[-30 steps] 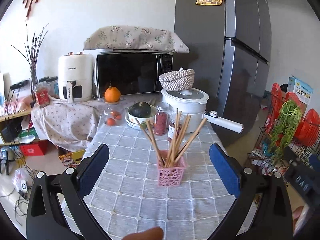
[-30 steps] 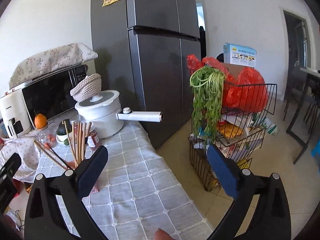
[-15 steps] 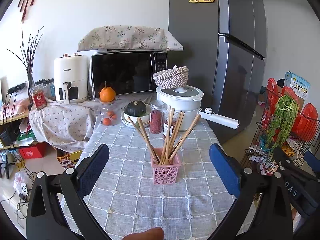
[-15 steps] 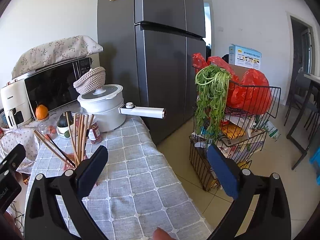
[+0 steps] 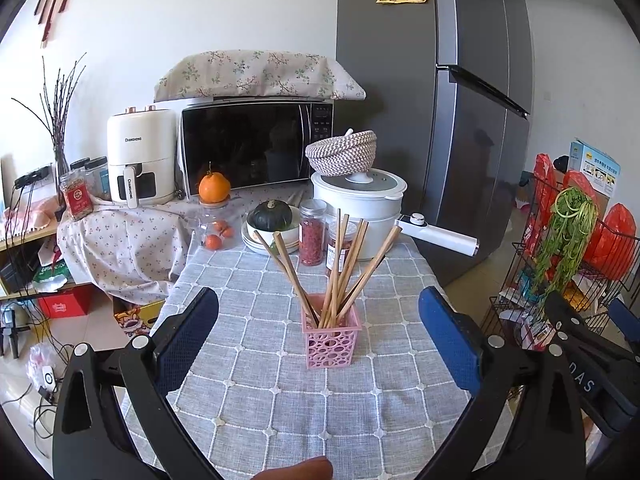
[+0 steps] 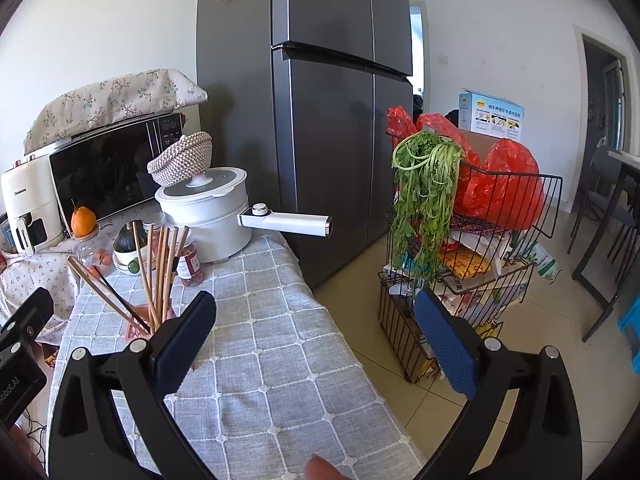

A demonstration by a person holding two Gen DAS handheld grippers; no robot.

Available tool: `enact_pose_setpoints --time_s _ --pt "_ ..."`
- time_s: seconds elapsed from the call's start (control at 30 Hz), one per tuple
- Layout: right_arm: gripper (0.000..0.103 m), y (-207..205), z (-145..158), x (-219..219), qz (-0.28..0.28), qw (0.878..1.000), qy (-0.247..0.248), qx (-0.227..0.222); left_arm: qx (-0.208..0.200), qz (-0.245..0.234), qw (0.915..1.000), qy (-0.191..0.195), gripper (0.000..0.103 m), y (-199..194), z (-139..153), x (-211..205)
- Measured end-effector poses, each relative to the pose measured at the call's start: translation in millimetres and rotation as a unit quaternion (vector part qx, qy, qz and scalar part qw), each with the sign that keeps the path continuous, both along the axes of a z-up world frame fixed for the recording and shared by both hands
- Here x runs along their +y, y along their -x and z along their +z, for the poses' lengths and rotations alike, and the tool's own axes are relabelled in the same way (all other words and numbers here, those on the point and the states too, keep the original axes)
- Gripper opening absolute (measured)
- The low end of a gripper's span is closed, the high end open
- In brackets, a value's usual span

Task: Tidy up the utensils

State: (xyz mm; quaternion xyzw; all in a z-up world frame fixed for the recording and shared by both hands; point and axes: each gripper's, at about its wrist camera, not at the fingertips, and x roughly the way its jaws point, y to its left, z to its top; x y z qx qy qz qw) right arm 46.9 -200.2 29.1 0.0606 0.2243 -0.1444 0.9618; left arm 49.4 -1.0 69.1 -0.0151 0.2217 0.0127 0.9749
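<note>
A pink perforated holder [image 5: 331,338] stands on the grey checked tablecloth [image 5: 276,392], filled with several wooden chopsticks [image 5: 345,264] that fan upward. My left gripper [image 5: 318,332] is open and empty, its blue pads on either side of the holder but nearer the camera. The chopsticks [image 6: 156,276] also show at the left in the right wrist view, the holder mostly hidden behind a finger. My right gripper [image 6: 314,334] is open and empty, over the table's right edge, to the right of the holder.
A white pot [image 5: 360,208] with a long handle [image 5: 438,236], spice jars [image 5: 312,232], a bowl with a dark squash [image 5: 272,220] and a microwave [image 5: 256,144] stand behind. A fridge [image 6: 320,100] and a wire rack [image 6: 472,264] with greens stand right of the table.
Both grippers have drawn back and risen slightly; the holder sits lower and a little farther in the left view. Both stay open and empty.
</note>
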Motion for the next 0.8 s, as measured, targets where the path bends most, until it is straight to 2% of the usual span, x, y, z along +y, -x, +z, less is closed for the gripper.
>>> enact_pose_setpoints --time_s 0.8 --pt "0.097 0.3 -3.7 -1.2 0.004 1.000 -0.004 0.006 0.003 -0.002 1.0000 -0.003 0.096 -1.0 -5.5 0.9"
